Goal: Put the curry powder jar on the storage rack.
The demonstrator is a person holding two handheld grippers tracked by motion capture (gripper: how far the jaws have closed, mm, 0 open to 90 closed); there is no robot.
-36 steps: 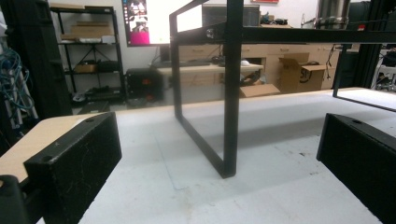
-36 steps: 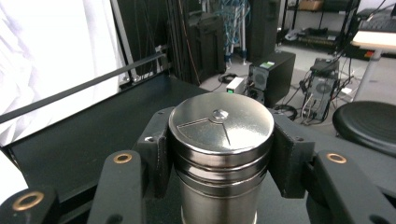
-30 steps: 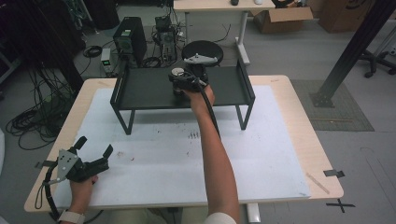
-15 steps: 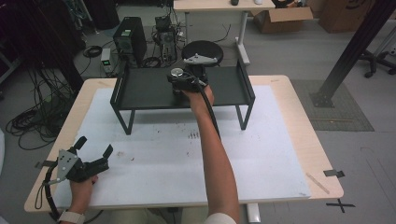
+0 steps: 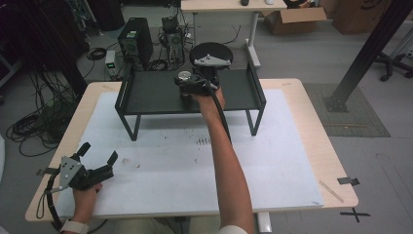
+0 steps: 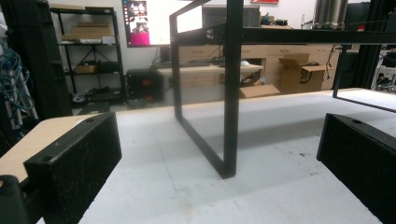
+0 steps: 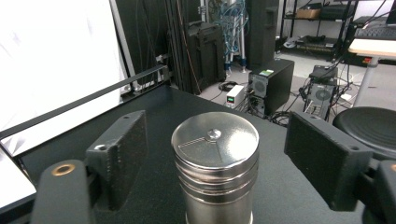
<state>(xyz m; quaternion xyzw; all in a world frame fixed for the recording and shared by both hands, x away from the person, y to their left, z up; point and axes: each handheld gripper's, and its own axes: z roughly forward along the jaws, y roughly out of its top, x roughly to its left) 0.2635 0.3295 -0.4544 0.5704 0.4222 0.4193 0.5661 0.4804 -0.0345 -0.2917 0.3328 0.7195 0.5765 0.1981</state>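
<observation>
Shiny cylindrical steel canister (image 7: 215, 170) stands upright on the black metal raised tray-shelf (image 5: 151, 95), long axis vertical, flat lid up. Lid has a small centre rivet and a wedge-shaped segment line; which way the wedge points relative to the shelf, can't tell. In the high view the canister (image 5: 184, 77) sits near the shelf's middle, toward its back edge.

Right tool (image 7: 215, 154) is spread wide: black jaws flank the canister on both sides, visible gaps each side, no contact. In the high view the right tool (image 5: 194, 85) is over the shelf, forearm reaching across the white-covered surface (image 5: 272, 165).

Left tool (image 5: 90, 168) rests low on the surface, well in front of the shelf and off toward its left end, jaws spread, nothing between them. Its own view looks at the shelf's left front leg (image 6: 232, 93), with clear white surface between jaws and leg.

Around the shelf: raised side rails at both ends. Behind it, off the surface: round black stool seat (image 5: 210, 51), black PC tower (image 5: 135, 41), floor cables.
</observation>
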